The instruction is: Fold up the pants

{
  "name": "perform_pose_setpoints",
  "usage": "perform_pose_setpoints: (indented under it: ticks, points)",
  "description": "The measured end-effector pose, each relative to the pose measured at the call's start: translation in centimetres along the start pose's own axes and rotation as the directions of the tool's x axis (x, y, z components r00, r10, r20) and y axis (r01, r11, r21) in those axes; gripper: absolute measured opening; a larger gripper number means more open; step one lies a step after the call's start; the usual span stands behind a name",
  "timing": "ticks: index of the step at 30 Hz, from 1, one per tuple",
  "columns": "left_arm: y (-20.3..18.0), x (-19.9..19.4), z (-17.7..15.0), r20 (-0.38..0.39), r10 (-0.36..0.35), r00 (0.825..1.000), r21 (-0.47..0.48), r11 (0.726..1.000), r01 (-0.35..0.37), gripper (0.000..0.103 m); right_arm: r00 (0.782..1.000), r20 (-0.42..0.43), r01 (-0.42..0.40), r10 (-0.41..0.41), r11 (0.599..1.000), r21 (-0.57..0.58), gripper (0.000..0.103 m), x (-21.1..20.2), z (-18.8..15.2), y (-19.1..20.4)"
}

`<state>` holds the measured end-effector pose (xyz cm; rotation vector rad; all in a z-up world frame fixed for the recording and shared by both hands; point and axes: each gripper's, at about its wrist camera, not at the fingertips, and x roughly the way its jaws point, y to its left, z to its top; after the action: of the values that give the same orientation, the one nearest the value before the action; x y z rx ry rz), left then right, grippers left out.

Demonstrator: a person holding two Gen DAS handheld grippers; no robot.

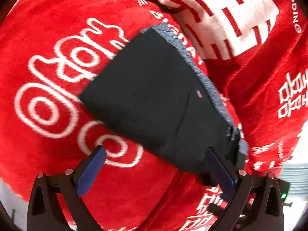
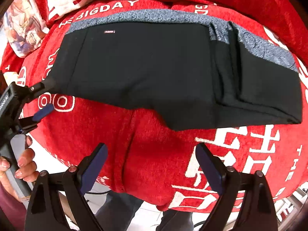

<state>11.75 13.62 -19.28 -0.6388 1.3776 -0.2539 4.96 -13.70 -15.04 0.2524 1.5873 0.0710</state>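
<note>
Dark navy pants (image 2: 154, 67) with a grey fleece lining edge lie folded into a compact stack on the red blanket; they also show in the left wrist view (image 1: 154, 100). My left gripper (image 1: 156, 152) is open at the pants' near corner, its right finger beside the fabric edge. In the right wrist view the left gripper (image 2: 46, 96) sits at the pants' left end, jaws apart. My right gripper (image 2: 152, 150) is open and empty, hovering over the blanket just short of the pants' near edge.
A red blanket (image 2: 154, 154) with white lettering covers the surface and hangs over its front edge. A white-and-red patterned cloth (image 1: 221, 9) lies bunched at the back. Tiled floor (image 2: 146, 215) and the person's legs show below the front edge.
</note>
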Motion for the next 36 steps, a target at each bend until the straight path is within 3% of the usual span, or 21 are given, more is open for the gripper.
perform_pose_setpoints:
  ticks: [4, 14, 15, 18, 20, 23, 24, 25, 26, 27, 28, 30, 31, 33, 35, 36]
  points:
    - [-0.8, 1.5, 0.7, 0.029, -0.063, 0.998, -0.026, 0.998, 0.064, 0.103, 1.0, 0.001, -0.002, 0.002, 1.0, 0.006, 0.094, 1.0, -0.1, -0.4]
    - [-1.3, 2.4, 1.3, 0.079, -0.023, 0.997, -0.11, 0.993, 0.032, 0.103, 0.999, 0.018, -0.041, 0.04, 0.999, 0.027, 0.094, 1.4, 0.5, -2.0]
    - [-1.7, 1.9, 1.6, 0.09, -0.042, 0.995, -0.129, 0.99, 0.054, 0.103, 0.999, 0.021, -0.046, 0.045, 0.999, 0.029, 0.094, 1.4, 0.6, -2.0]
    - [-3.3, 0.6, 2.0, 0.16, -0.084, 0.984, -0.071, 0.993, 0.096, 0.103, 0.997, 0.045, -0.056, 0.055, 0.998, 0.028, 0.094, 0.6, 1.1, -2.3]
    - [-3.7, 1.6, 2.4, 0.142, -0.018, 0.99, -0.031, 0.999, 0.023, 0.103, 0.995, 0.078, -0.062, 0.061, 0.998, 0.012, 0.094, -0.2, 1.5, -2.5]
    - [-2.6, 3.6, 2.9, 0.081, 0.071, 0.994, -0.069, 0.995, -0.065, 0.101, 0.993, 0.107, -0.05, 0.05, 0.999, -0.004, 0.094, -1.1, 2.5, -3.0]
    - [-3.2, 3.4, 2.9, 0.1, 0.093, 0.991, -0.054, 0.995, -0.088, 0.097, 0.992, 0.12, -0.05, 0.051, 0.999, -0.009, 0.094, -1.5, 3.3, -3.3]
    - [-4.1, 3.4, 2.8, 0.109, 0.168, 0.98, -0.018, 0.986, -0.167, 0.084, 0.99, 0.128, -0.052, 0.053, 0.999, -0.012, 0.094, -1.8, 3.9, -3.4]
    - [-4.9, 3.8, 2.7, 0.112, 0.257, 0.96, 0.034, 0.965, -0.262, 0.063, 0.989, 0.139, -0.056, 0.058, 0.998, -0.022, 0.094, -2.5, 5.2, -3.6]
    - [-5.4, 4.1, 2.6, 0.121, 0.312, 0.942, 0.068, 0.944, -0.322, 0.054, 0.987, 0.146, -0.062, 0.067, 0.998, -0.033, 0.094, -2.9, 6.3, -3.3]
    - [-5.9, 4.4, 2.3, 0.142, 0.365, 0.92, 0.128, 0.915, -0.382, 0.049, 0.984, 0.157, -0.074, 0.082, 0.996, -0.051, 0.094, -3.6, 7.6, -3.1]
    - [-7.1, 4.5, 1.4, 0.196, 0.407, 0.892, 0.232, 0.864, -0.446, 0.045, 0.977, 0.18, -0.093, 0.113, 0.989, -0.112, 0.094, -5.2, 10.4, -1.6]
    - [-8.3, 4.8, 0.6, 0.249, 0.44, 0.863, 0.319, 0.804, -0.502, 0.043, 0.975, 0.182, -0.102, 0.128, 0.984, -0.144, 0.094, -5.8, 11.6, -0.6]
    - [-10.7, 5.8, -1.7, 0.385, 0.485, 0.785, 0.483, 0.618, -0.62, 0.043, 0.972, 0.147, -0.145, 0.181, 0.963, -0.228, 0.094, -6.8, 14.2, 2.1]
    - [-11.4, 6.0, -3.6, 0.478, 0.486, 0.732, 0.556, 0.477, -0.68, 0.043, 0.976, 0.039, -0.192, 0.212, 0.936, -0.297, 0.094, -6.2, 16.1, 5.2]
    - [-11.8, 6.1, -3.9, 0.503, 0.48, 0.718, 0.57, 0.44, -0.694, 0.043, 0.976, -0.045, -0.215, 0.212, 0.921, -0.326, 0.094, -5.2, 17.0, 7.3]
